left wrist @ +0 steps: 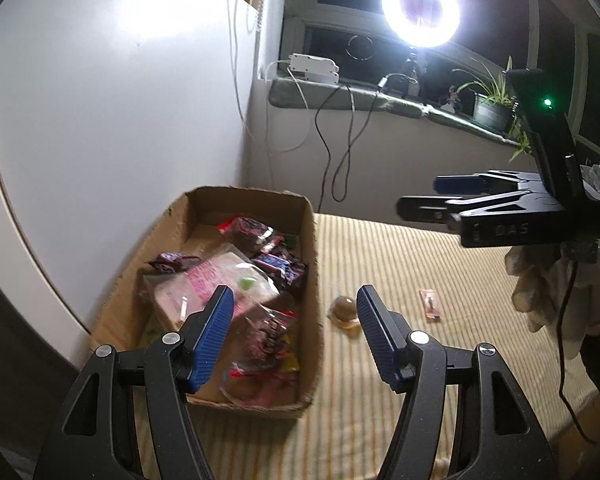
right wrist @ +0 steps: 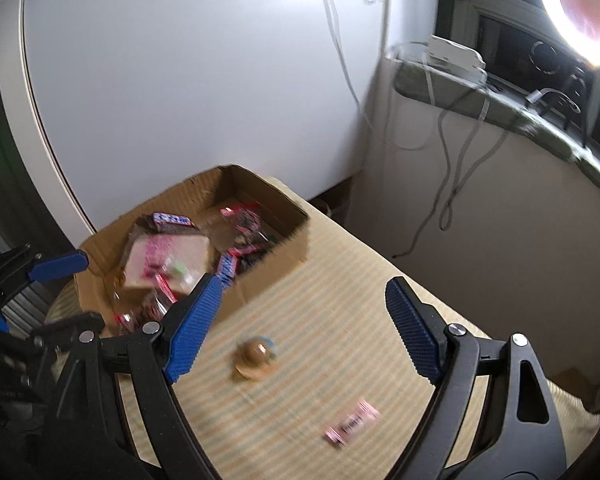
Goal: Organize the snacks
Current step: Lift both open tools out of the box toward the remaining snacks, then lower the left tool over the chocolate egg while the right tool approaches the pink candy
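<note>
Both grippers are up over the striped tablecloth (right wrist: 340, 280) and both are empty. The left gripper (left wrist: 296, 312) has its blue pads spread wide, nothing between them, and it hangs at the near right corner of the cardboard box (left wrist: 314, 264). The right gripper (right wrist: 304, 320) is just as wide, nothing gripped, pointing down at the cloth.

Most of the job looks done. The box is stuffed: chocolate bars in dark wrappers (left wrist: 280, 264), a pink-printed packet (left wrist: 204, 284), clear bags of sweets near the front. Two pieces are left out on the cloth. There is a small round jelly cup (right wrist: 256, 360) with a brown filling (blurred, so I won't swear to what it is), just outside the box's right wall. Then there's a slim pink wrapped candy (right wrist: 352, 424), farther from the box.

In the right wrist view, the cup sits almost dead centre between the right jaws, a little toward the left finger, straight ahead and below. The pink candy lies nearer the camera and lower right, its long axis slanting across the jaw line rather than along it. In the left wrist view the cup shows between the left pads too, tucked against the right one, so both hands have a line. The right looks better placed; I'd call the cup its next pick.
</note>
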The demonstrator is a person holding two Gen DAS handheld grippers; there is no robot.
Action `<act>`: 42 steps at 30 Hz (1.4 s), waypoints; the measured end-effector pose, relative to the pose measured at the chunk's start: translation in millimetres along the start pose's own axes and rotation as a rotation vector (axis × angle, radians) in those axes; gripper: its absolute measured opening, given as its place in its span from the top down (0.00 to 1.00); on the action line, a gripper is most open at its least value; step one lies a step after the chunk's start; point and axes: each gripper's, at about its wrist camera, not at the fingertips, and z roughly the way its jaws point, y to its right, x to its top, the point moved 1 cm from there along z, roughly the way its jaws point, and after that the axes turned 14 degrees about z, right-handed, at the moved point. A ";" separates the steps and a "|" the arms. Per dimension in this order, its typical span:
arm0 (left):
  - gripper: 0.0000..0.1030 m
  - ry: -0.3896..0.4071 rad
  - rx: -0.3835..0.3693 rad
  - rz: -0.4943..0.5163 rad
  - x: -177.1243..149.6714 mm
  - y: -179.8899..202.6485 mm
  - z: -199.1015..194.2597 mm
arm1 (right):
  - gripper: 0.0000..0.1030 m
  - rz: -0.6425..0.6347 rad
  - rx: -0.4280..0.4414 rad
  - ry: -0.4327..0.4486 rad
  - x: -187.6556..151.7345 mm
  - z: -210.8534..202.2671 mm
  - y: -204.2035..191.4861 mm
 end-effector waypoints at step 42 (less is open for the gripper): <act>0.65 -0.203 -0.007 0.002 -14.9 89.1 97.9 | 0.39 -0.068 -0.012 -0.233 -96.5 57.0 74.1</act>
